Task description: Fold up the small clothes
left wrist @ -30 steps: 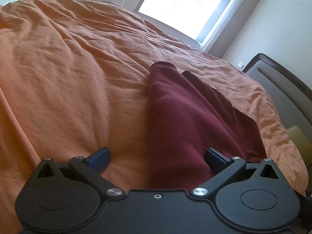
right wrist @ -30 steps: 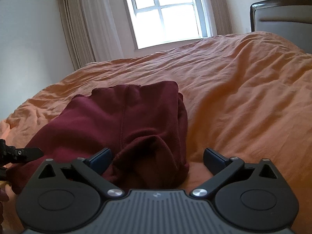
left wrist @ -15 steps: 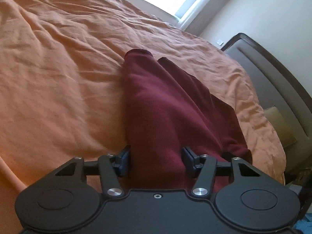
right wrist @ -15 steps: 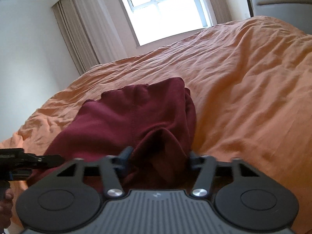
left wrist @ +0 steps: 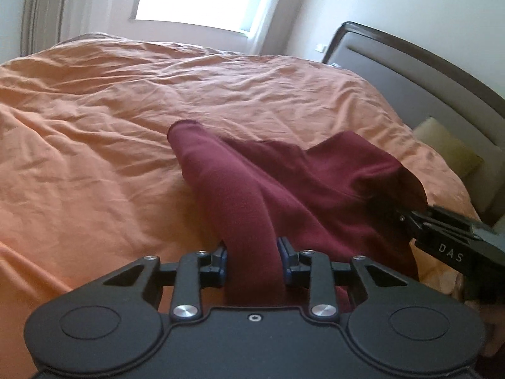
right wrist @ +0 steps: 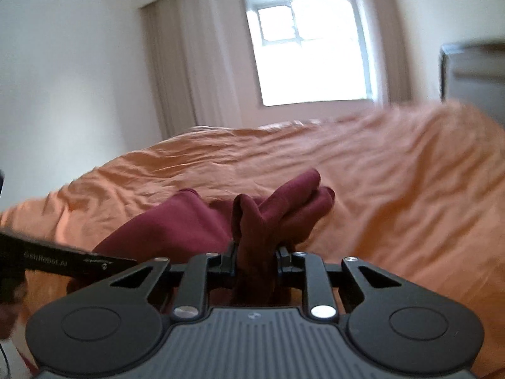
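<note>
The maroon garment [left wrist: 284,177] lies on the orange duvet [left wrist: 110,132] near our edge of the bed, and both near ends are pinched and raised off the cover while the rest trails away toward the window [right wrist: 309,41]. It looks like small trousers or a sweatshirt; we can't tell which from these views. Its long axis runs away from us: the tube-like part with an open cuff [left wrist: 184,126] extends straight ahead of the left gripper [left wrist: 252,260], with the cuff end resting on the duvet. The left gripper is closed down to cloth thickness on that tube's near end, fabric bunched between the blue pads [left wrist: 285,257]. The right gripper [right wrist: 255,262] is likewise clamped on a gathered wad of the same garment, whose folds stick up and forward from the jaws. In the left view the right gripper [left wrist: 407,218] comes in from the right side, holding the wider, body-side part, so the two grips sit side by side across the garment's near edge, roughly level. Our read: the fold turns on carrying this near edge forward along the long axis to meet the far cuff end. Neither gripper is clearly nearer the far end. The headboard [left wrist: 426,72] and a pillow [left wrist: 448,151] sit off to the right, well clear.
</note>
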### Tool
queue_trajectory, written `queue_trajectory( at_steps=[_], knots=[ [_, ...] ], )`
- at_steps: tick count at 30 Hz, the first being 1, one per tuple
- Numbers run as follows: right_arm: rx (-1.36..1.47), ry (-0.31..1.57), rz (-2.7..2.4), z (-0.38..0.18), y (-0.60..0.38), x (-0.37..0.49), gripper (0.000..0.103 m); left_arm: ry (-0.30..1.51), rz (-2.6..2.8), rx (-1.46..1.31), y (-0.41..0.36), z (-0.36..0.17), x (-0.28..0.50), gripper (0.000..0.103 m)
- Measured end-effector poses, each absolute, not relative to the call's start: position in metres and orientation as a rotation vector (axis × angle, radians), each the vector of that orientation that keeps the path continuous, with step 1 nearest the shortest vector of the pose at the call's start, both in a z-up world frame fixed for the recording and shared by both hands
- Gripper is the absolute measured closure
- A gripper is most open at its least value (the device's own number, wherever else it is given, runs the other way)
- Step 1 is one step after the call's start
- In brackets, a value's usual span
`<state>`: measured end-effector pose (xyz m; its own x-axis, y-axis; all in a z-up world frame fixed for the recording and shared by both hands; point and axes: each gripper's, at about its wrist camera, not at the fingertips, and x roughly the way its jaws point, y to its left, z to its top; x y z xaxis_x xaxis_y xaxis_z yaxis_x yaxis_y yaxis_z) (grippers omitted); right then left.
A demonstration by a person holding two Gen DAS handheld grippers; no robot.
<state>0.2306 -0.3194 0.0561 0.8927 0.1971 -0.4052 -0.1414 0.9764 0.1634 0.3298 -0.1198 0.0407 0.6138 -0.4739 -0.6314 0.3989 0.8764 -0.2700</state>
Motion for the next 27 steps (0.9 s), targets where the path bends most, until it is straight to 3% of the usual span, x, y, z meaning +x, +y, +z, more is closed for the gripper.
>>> queue_trajectory(
  at_steps=[11, 16, 19, 21, 24, 27],
  knots=[
    [0.163, 0.459, 0.226, 0.062, -0.309, 0.186, 0.079, 0.817, -0.556, -0.150, -0.087, 0.037, 0.302, 0.069],
    [0.234, 0.515, 0.182, 0.033, -0.322, 0.184, 0.076, 0.886, -0.522, -0.142, -0.090, 0.017, 0.309, 0.058],
    [0.299, 0.546, 0.169, 0.016, -0.337, 0.183, 0.060, 0.888, -0.508, -0.126, -0.092, 0.013, 0.312, 0.045],
    [0.355, 0.561, 0.172, 0.006, -0.347, 0.183, 0.037, 0.889, -0.494, -0.128, -0.093, 0.012, 0.317, 0.040],
    [0.442, 0.564, 0.170, -0.005, -0.362, 0.185, 0.011, 0.886, -0.475, -0.130, -0.091, 0.009, 0.323, 0.033],
    [0.527, 0.549, 0.171, -0.012, -0.377, 0.191, 0.010, 0.891, -0.471, -0.142, -0.094, 0.005, 0.329, 0.026]
  ],
)
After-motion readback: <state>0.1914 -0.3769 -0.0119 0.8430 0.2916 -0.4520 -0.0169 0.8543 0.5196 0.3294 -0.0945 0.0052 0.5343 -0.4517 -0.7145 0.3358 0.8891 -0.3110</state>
